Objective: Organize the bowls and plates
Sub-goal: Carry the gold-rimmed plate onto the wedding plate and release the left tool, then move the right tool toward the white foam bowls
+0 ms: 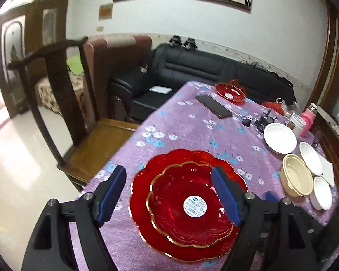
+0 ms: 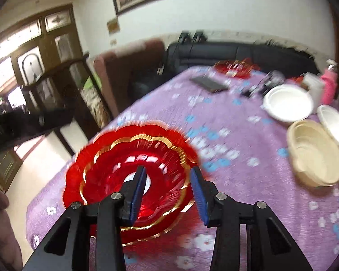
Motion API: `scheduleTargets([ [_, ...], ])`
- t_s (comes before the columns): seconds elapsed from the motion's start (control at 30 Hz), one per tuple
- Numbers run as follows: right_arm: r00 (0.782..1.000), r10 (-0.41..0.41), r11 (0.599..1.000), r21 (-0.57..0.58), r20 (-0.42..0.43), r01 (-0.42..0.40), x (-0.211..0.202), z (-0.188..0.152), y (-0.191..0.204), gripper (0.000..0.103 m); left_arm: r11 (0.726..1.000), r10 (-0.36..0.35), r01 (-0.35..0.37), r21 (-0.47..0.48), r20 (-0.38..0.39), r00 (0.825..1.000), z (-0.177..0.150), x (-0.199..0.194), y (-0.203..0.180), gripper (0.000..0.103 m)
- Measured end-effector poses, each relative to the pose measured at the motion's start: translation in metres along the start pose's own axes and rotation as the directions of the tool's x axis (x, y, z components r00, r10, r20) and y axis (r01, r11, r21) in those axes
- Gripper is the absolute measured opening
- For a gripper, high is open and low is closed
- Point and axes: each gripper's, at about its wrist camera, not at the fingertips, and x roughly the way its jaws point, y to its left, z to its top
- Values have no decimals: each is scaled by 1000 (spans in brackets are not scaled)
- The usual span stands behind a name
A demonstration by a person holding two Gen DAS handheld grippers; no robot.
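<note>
Two red scalloped plates with gold rims are stacked, the smaller inside the larger, near the front edge of the purple flowered table. My left gripper is open above them and empty. In the right wrist view the same stack is blurred; my right gripper is open just over its right rim, holding nothing. A third red plate sits far back. White bowls and a beige bowl stand at the right.
A dark phone, a small black device, a white cup and a pink bottle lie on the far table. A wooden chair stands left of the table; a black sofa behind.
</note>
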Motion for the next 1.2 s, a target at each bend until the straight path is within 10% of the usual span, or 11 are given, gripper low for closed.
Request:
scheduleTargets([
  [0.17,986,-105,994,-4,129,106,-38,-5,-26,80,999,-4,3,46,28,1000,-12,-13,-20,79],
  [0.57,969,-238,962,155,67,226,-60,-39,-111,80,968,-14,3,252,44,999,-41,-20,-93,79],
  [1.2,969,-243,947,224,36,229,-67,-48,-147,80,947,-27,33,321,-24,999,-56,-8,-125,79],
])
